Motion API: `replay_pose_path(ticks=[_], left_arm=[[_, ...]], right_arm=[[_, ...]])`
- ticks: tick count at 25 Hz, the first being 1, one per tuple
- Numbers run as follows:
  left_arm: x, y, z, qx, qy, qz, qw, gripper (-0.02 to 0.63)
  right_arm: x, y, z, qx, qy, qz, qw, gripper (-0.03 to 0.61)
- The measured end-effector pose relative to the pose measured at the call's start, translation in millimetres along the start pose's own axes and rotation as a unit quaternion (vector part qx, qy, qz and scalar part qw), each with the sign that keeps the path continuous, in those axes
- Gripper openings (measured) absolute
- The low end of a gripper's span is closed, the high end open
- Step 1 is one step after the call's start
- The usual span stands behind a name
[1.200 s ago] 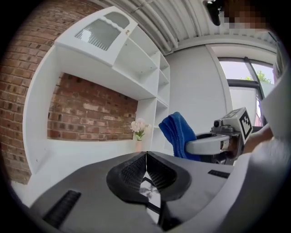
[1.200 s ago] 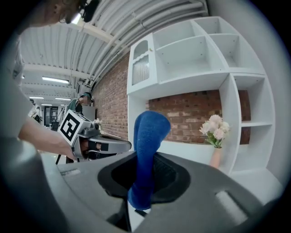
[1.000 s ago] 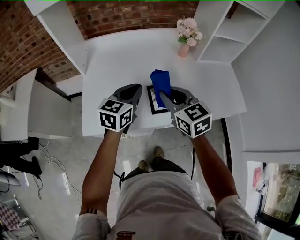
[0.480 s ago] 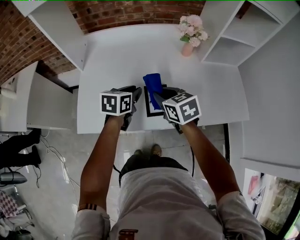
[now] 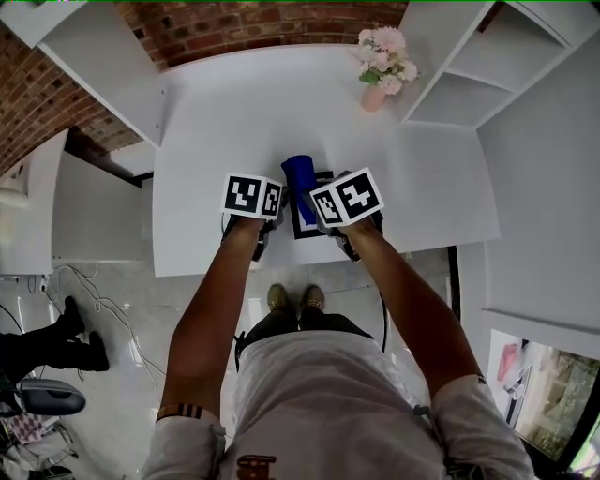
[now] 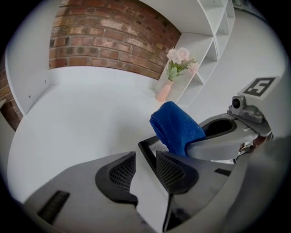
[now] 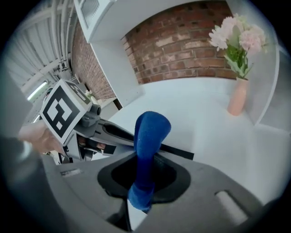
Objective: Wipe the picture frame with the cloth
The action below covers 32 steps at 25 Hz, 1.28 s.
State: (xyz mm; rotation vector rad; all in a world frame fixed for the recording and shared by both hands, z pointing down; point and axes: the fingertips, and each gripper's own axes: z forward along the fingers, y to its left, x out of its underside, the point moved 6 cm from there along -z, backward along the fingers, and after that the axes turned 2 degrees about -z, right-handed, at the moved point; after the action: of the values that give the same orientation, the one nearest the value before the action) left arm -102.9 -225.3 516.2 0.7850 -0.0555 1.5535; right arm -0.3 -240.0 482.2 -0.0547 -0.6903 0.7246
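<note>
With both lowered to the desk (image 6: 82,113), the left hand-held gripper (image 6: 143,164) has just had its jaws opened, seemingly astride the picture frame's (image 6: 148,140) edge without pressing, while the cloth (image 7: 150,132) is clamped in the right hand-held gripper (image 7: 144,175) just above the frame, so wiping is judged imminent.

White table (image 5: 216,112) is set against a brick wall (image 5: 262,23). Pink vase (image 5: 374,98) with pale pink flowers (image 5: 384,58) is stood upright at far right of table. White shelves (image 5: 464,70) are mounted right of vase. Grey floor (image 5: 131,356) is seen at near left.
</note>
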Motion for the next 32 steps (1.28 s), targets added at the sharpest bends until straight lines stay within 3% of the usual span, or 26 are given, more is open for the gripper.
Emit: replay_pose_path(ticks=[4,16,32], left_arm=[[4,7,9,-0.007,0.028,0.008,0.9996,0.149],[10,6,23,0.005,0.062,0.029,0.9977,0.155],[12,12,22,0.014,0.063,0.029,0.9975,0.183]], right_arm=[[-2,-4,14,0.003,0.024,0.008,1.000,0.067],[3,-10,45,0.018,0.083,0.001,0.996,0.069],[26,-54,0,0.070,0.071,0.056,0.993,0.069]])
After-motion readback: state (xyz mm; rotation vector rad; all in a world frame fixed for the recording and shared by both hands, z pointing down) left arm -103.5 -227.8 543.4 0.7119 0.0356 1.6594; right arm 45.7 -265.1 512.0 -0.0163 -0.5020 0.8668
